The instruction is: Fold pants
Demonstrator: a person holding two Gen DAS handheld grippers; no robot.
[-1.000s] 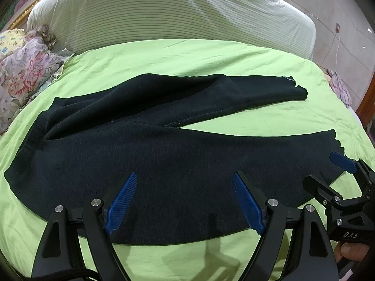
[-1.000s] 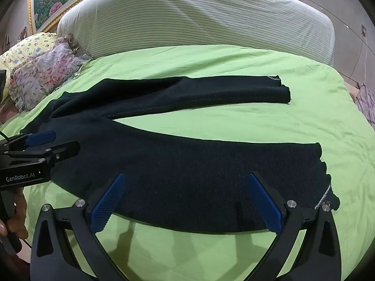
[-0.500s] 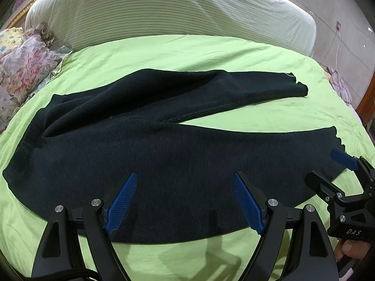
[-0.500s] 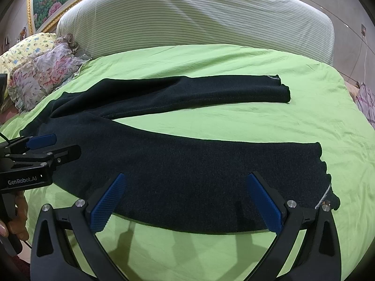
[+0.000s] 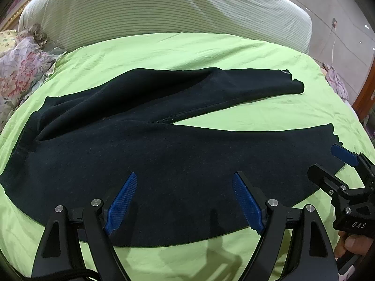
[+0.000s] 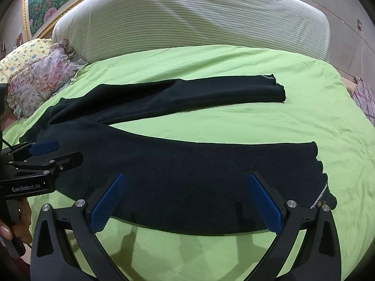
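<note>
Moved: both my grippers have crept lower and closer to the near leg since a second ago; the pants lie as they did.
Left gripper (image 5: 185, 201): jaws wide, holding nothing, above the near leg's thigh.
Right gripper (image 6: 187, 202): jaws wide, holding nothing, above the near leg by its cuff.
Pants (image 5: 164, 154): dark, flat, legs splayed in a V, waist to my left.
Doing it well: I judge both should pinch the near edge together, then carry it evenly onto the far leg.
Surface: green sheet (image 6: 234, 121), lightly creased.
Room: striped headboard (image 6: 187, 18), floral pillows (image 6: 44, 77), framed picture (image 6: 42, 7).

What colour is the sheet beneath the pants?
Light green sheet, plain, seen best in the right wrist view.
</note>
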